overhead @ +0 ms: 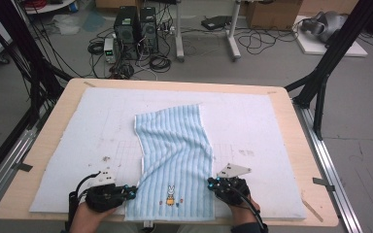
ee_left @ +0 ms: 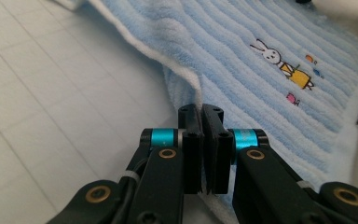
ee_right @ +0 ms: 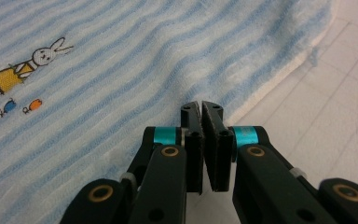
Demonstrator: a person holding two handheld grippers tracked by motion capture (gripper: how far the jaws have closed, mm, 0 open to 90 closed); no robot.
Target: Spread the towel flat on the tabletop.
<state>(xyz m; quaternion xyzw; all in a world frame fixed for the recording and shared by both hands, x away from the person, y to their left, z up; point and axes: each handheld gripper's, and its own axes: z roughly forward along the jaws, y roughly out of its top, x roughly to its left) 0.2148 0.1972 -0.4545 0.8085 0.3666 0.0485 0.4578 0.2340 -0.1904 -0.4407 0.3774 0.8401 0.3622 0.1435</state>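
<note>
- two hands sit at the near edge of the tabletop (overhead: 53,141), each wrapped round a black hand-held gripper.
- left hand-held gripper (overhead: 135,188) lies at the near left, its tips at the left edge of the blue striped towel (overhead: 175,145); its jaws are pressed together, and in the left gripper view (ee_left: 201,108) the towel's white hem runs right into the closed tips, so it looks clamped on that edge.
- right hand-held gripper (overhead: 209,182) lies at the near right, its tips at the towel's right edge; its jaws are together too, and in the right gripper view (ee_right: 201,104) they sit over the towel's border, apparently pinching it, though the cloth between the pads is hidden.
- towel runs from the near edge of the white mat (overhead: 272,145) away toward the middle, between the two hand-held grippers; its far part is rumpled and skewed, with folds running along its length.
- rabbit picture (overhead: 171,195) is stitched near the towel's near end, midway between the two hand-held grippers.
- mat covers most of the tabletop, with bare wood showing round it.
- far off on the floor stand two dark computer towers (overhead: 136,31) among loose cables.
</note>
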